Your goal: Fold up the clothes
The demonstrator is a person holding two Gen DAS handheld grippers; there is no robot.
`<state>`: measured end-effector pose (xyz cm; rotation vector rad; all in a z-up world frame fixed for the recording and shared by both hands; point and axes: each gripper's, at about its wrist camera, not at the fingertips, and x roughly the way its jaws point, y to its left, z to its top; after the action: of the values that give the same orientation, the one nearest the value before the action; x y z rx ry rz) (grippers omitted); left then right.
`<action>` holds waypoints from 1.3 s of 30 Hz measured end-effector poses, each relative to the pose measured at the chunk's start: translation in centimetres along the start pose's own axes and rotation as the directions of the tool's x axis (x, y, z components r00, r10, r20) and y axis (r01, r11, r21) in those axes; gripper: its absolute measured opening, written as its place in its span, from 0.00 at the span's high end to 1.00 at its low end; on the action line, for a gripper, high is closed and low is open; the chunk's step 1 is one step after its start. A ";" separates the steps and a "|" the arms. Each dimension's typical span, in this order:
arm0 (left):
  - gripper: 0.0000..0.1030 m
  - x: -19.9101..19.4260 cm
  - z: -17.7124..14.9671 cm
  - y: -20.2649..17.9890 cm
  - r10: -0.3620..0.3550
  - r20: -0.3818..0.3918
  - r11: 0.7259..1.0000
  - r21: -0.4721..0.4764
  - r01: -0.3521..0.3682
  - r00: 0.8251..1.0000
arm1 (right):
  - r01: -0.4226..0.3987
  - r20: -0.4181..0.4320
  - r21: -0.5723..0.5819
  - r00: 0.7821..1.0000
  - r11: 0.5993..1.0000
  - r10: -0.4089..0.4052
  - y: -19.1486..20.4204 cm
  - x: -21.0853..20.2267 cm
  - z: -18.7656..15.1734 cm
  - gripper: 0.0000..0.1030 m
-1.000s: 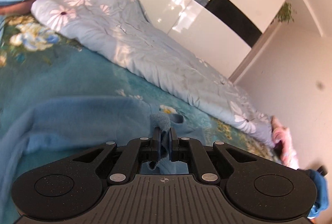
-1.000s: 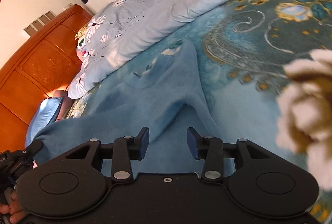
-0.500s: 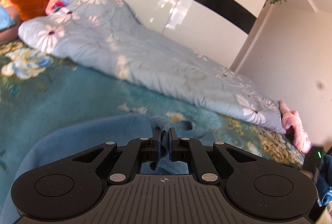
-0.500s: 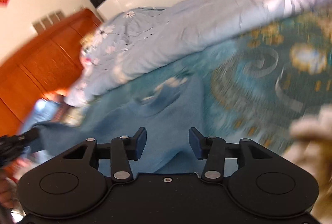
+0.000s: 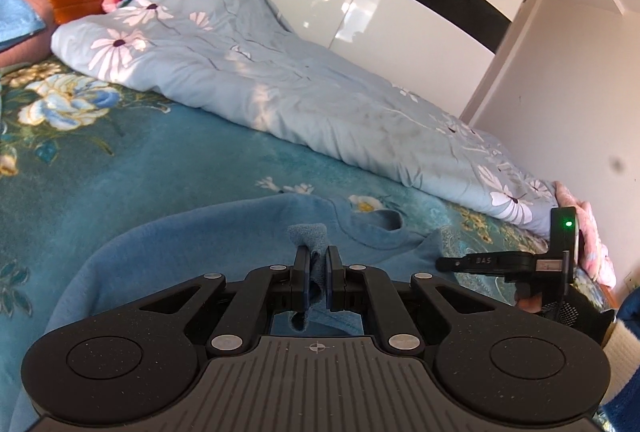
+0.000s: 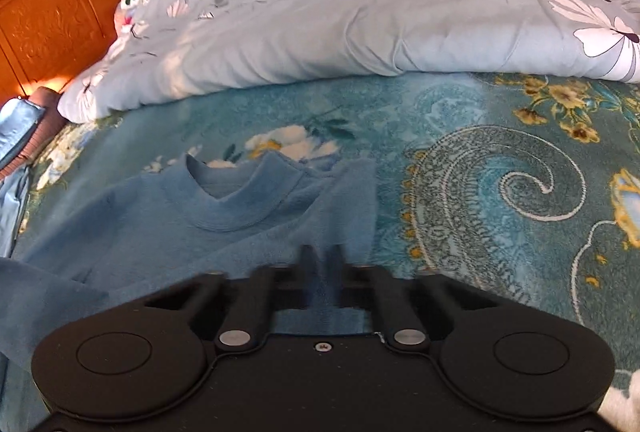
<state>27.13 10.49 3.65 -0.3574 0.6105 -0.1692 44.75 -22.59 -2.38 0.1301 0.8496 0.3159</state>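
Observation:
A blue fleece sweater (image 5: 192, 248) lies spread on the teal flowered bed cover (image 5: 140, 159). My left gripper (image 5: 316, 264) is shut on a bunched fold of the sweater, which sticks up between the fingers. In the right wrist view the sweater's round collar (image 6: 240, 199) faces me. My right gripper (image 6: 322, 260) is motion-blurred, its fingers close together on the sweater's cloth near the right shoulder edge. From the left wrist view the right gripper (image 5: 440, 264) shows side-on at the sweater's right edge, with a hand (image 5: 528, 300) behind it.
A rolled pale blue quilt with white flowers (image 6: 360, 11) runs along the far side of the bed. The orange wooden headboard (image 6: 52, 11) stands at the left, with folded blue cloth (image 6: 12, 135) beside it. Pink cloth (image 5: 592, 240) lies at the bed's foot.
My right gripper went from open to shut, dropping onto the sweater near the collar. The left gripper kept its hold and swung its view toward the quilt.

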 end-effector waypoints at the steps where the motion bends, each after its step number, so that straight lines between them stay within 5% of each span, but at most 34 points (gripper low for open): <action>1: 0.95 0.2 0.3 -0.2 -0.004 0.003 1.000 0.013 0.004 1.000 | 0.002 0.017 0.005 1.000 1.000 -0.002 -0.3 -0.4 0.1 0.97; 6: 0.95 3.1 1.2 0.5 0.058 -0.038 0.997 0.045 -0.057 0.998 | -0.013 0.113 0.125 0.994 0.992 -0.001 -4.0 -3.0 0.3 0.97; 17: 0.89 10.6 3.0 3.0 0.244 -0.158 0.967 0.109 -0.229 0.957 | 0.016 0.068 0.186 0.997 0.982 -0.030 -6.7 -0.9 -1.3 0.97; 23: 0.82 6.3 2.3 5.6 0.251 -0.140 0.967 0.003 -0.254 0.958 | 0.086 0.101 0.176 0.989 0.981 -0.105 -6.8 -2.2 -1.2 0.92; 25: 0.81 3.9 1.6 5.9 0.238 -0.119 0.969 -0.037 -0.244 0.964 | 0.055 0.133 0.161 0.988 0.985 -0.077 -6.2 -3.6 -1.5 0.90; 29: 0.60 -1.5 -1.4 6.6 0.244 -0.061 0.959 -0.137 -0.250 0.968 | -0.029 0.177 0.093 0.984 0.995 0.012 -4.4 -7.0 -3.2 0.86; 36: 0.60 -9.1 -7.5 8.3 0.360 -0.035 0.920 -0.149 -0.361 0.932 | -0.046 0.157 0.057 0.987 0.997 0.037 -2.7 -12.5 -8.5 0.80; 39: 0.50 -11.1 -8.9 8.6 0.400 -0.030 0.904 -0.149 -0.400 0.916 | -0.067 0.112 0.057 0.992 0.996 0.061 -1.5 -13.3 -10.0 0.79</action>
<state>13.37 18.88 -0.52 -0.3714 0.6848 0.2754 29.30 -28.41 0.20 0.2298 0.7473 0.3401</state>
